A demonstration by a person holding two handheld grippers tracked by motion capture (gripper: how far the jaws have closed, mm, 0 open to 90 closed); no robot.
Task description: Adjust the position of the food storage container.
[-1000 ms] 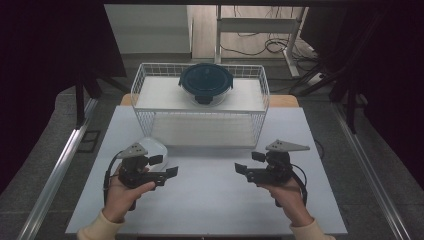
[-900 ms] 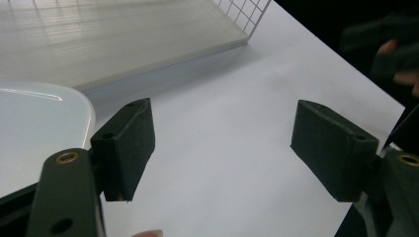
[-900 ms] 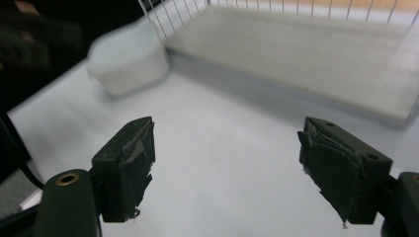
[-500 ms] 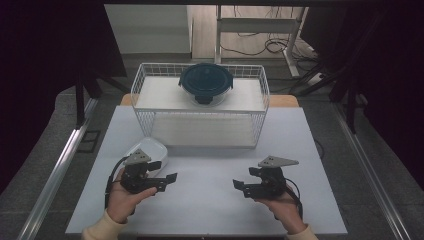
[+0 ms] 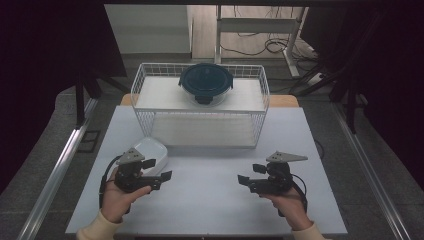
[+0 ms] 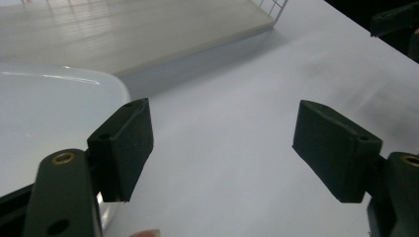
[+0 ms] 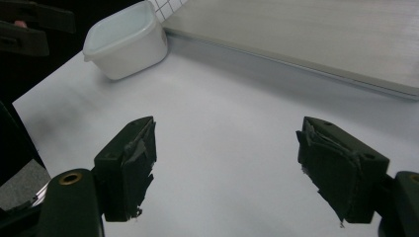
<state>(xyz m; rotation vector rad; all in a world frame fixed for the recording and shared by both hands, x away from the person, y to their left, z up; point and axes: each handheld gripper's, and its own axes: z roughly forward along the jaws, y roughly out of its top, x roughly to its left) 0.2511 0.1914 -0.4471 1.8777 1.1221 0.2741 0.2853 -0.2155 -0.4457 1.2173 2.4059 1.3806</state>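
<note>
We hold one claw in each hand, low and near our body. Our left claw (image 5: 159, 177) points toward the middle, and its jaws stand wide apart with nothing between them. Our right claw (image 5: 246, 176) points back at it, well apart from it. Its jaws are wide too, and they grip nothing. Both forearms come in from below.

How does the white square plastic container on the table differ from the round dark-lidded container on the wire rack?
The white square plastic container sits low on the table beside the left gripper; the round dark-lidded container sits up on the wire rack, far from both grippers. One is pale with rounded corners, the other circular with a dark blue lid. Neither is held.
</note>
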